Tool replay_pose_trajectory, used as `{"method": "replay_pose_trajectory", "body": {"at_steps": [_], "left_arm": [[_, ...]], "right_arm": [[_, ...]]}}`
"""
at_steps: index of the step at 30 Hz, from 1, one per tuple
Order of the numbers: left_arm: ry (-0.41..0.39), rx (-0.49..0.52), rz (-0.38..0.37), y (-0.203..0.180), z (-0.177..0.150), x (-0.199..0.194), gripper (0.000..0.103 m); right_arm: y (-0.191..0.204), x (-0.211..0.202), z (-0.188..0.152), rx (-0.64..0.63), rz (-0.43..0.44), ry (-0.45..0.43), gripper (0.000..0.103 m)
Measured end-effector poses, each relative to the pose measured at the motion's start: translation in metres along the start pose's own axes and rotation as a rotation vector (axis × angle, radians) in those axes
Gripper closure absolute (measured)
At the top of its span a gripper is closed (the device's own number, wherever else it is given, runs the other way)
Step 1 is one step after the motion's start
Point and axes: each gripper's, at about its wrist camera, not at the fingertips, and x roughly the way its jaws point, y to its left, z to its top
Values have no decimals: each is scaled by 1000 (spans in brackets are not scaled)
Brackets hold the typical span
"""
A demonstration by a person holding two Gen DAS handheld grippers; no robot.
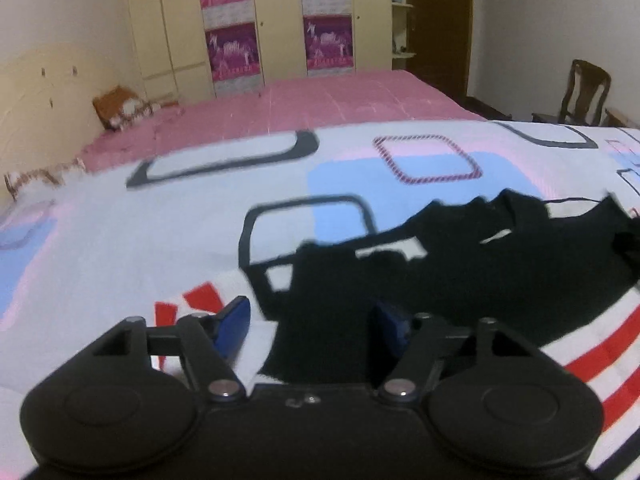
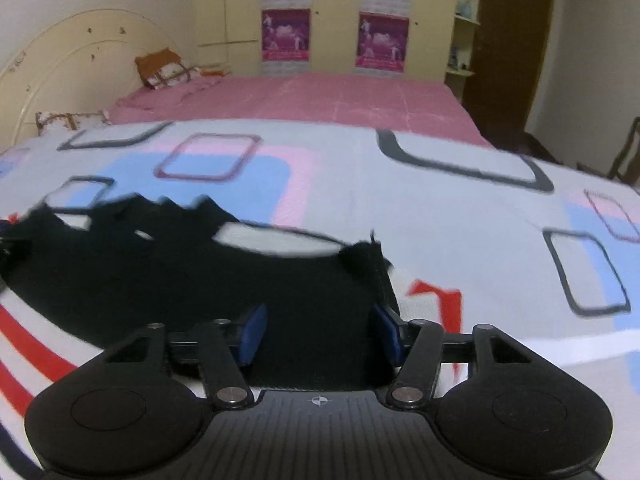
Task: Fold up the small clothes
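A small black garment lies spread on a patterned white bedsheet. In the left wrist view my left gripper is open, its blue fingertips straddling the garment's near left corner. In the right wrist view the same black garment stretches to the left, and my right gripper is open over its near right corner, blue fingertips on either side of the cloth. Neither gripper holds anything. The garment's far edge is rumpled.
The sheet has blue, pink, black and red shapes. Beyond it lies a pink bedspread, pillows by the headboard, a yellow wardrobe, a dark door and a wooden chair at right.
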Motion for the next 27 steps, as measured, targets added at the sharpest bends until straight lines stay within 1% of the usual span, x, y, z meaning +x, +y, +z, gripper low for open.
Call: {"method": "replay_pose_trajectory", "body": {"at_steps": [2, 3, 4, 5, 7, 8, 10, 11, 12, 14, 15, 17, 19, 21, 22, 24, 25, 26, 27], "left_arm": [[-56, 7, -46, -18, 2, -23, 40], [-69, 22, -74, -31, 3, -31, 39], [-67, 35, -99, -42, 2, -35, 39], [-54, 31, -134, -51, 0, -37, 39], [-28, 21, -197, -71, -6, -36, 39], [-13, 37, -205, -79, -11, -33, 39], [10, 75, -182, -88, -19, -27, 37], [8, 67, -167, -84, -22, -27, 35], [9, 44, -151, -73, -26, -28, 32], [17, 4, -90, -52, -33, -30, 29], [20, -19, -70, -39, -38, -32, 25], [26, -59, -60, -20, -43, -35, 25], [22, -73, -68, -22, -39, -44, 42], [-18, -63, -111, -37, -37, -64, 42], [-28, -50, -135, -48, -38, -71, 42], [-19, -3, -178, -73, -43, -74, 40], [0, 32, -186, -85, -47, -71, 40], [24, 71, -174, -96, -50, -66, 39], [19, 88, -154, -102, -55, -64, 38]], "right_arm": [[16, -19, 4, -10, 50, -54, 49], [24, -24, 3, -16, 86, -54, 49], [35, -25, -1, -34, 130, -33, 49], [46, -24, -6, -59, 157, -13, 49], [66, -23, -17, -109, 193, 16, 49], [71, -22, -22, -132, 199, 30, 49], [75, -22, -33, -188, 162, 31, 49], [71, -23, -36, -190, 145, 26, 49], [58, -24, -36, -159, 117, 25, 49], [25, -30, -39, -67, 48, 33, 49], [10, -32, -43, -30, 20, 44, 49], [-4, -36, -49, -9, 17, 62, 49], [5, -43, -44, -33, 8, 60, 49], [22, -62, -39, -44, 64, 7, 49], [34, -67, -40, -52, 93, -1, 49], [60, -67, -48, -106, 156, 22, 49], [73, -64, -54, -154, 158, 43, 49], [83, -58, -62, -198, 128, 70, 49], [87, -55, -69, -213, 103, 67, 49]]}}
